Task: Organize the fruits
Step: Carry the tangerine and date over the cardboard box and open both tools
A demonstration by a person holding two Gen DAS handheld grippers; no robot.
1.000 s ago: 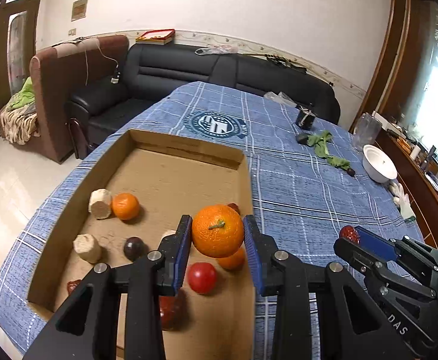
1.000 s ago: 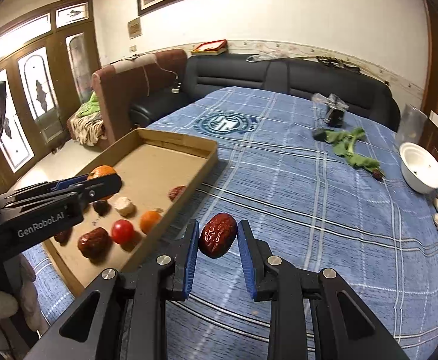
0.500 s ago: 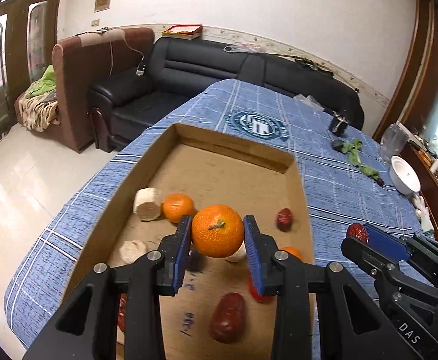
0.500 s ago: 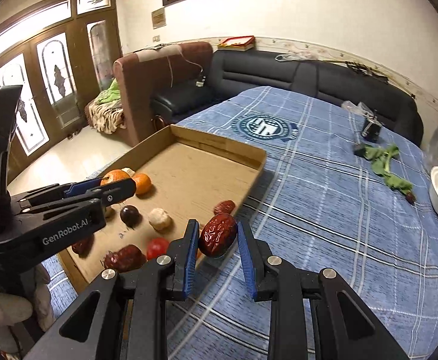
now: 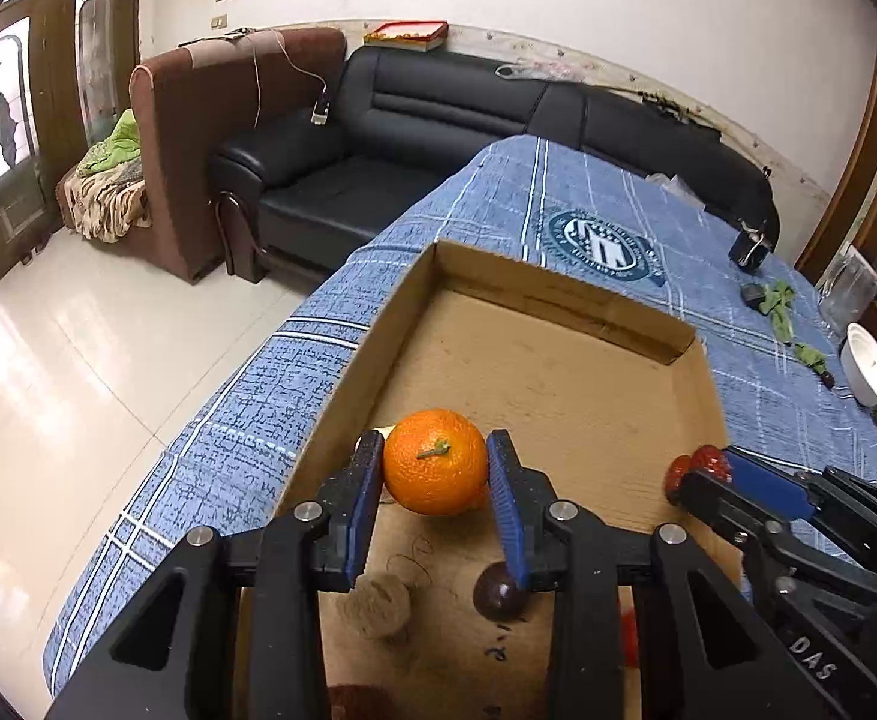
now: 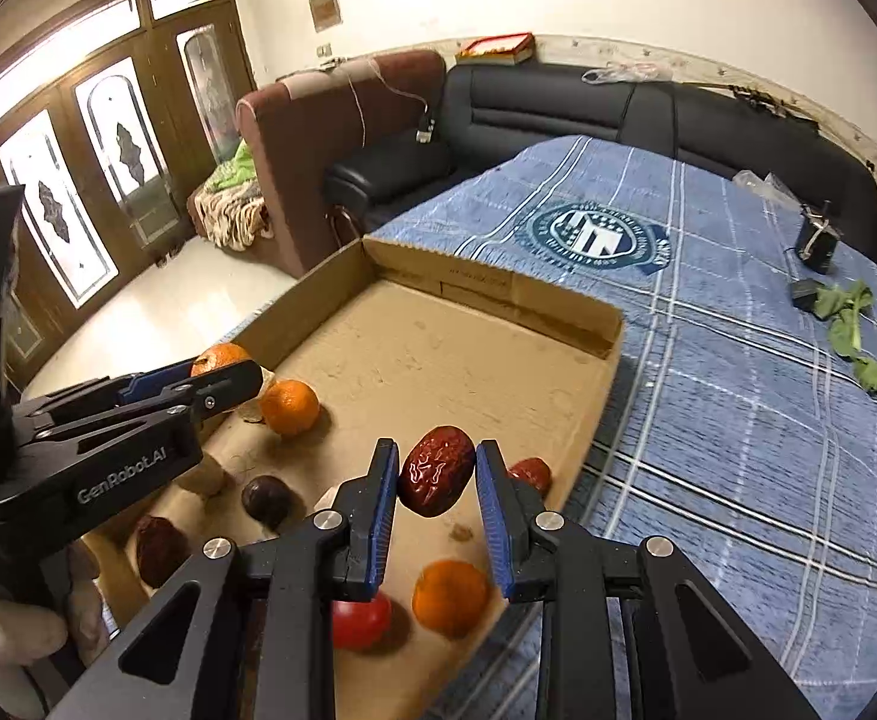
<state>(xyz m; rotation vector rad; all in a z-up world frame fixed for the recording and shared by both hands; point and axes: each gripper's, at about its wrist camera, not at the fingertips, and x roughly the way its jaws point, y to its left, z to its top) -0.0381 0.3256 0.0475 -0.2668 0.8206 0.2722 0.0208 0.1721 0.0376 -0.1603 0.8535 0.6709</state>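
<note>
My left gripper [image 5: 435, 480] is shut on an orange [image 5: 435, 461], held above the left side of a shallow cardboard box [image 5: 564, 294]. From the right wrist view the same gripper [image 6: 222, 375] and its orange [image 6: 219, 355] sit at the box's left wall. My right gripper [image 6: 435, 474] is shut on a wrinkled red date [image 6: 437, 471] over the box's right part; in the left wrist view the date [image 5: 699, 463] shows at that gripper's tip. Loose in the box lie an orange [image 6: 290, 407], another orange [image 6: 449, 597], a red fruit [image 6: 362, 621], a dark round fruit [image 6: 267, 501] and dates [image 6: 159, 549].
The box rests on a table under a blue checked cloth [image 6: 738, 450]. Far right on the cloth are green leaves [image 6: 852, 324], a small black object [image 6: 816, 243] and a white bowl [image 5: 870, 363]. A black sofa [image 5: 438, 120] and tiled floor [image 5: 48, 360] lie beyond the table's left edge.
Both grippers have moved left and a little down, still gripping their fruit. The orange now hangs over the box's left side and the date has come from over the cloth to over the box.
</note>
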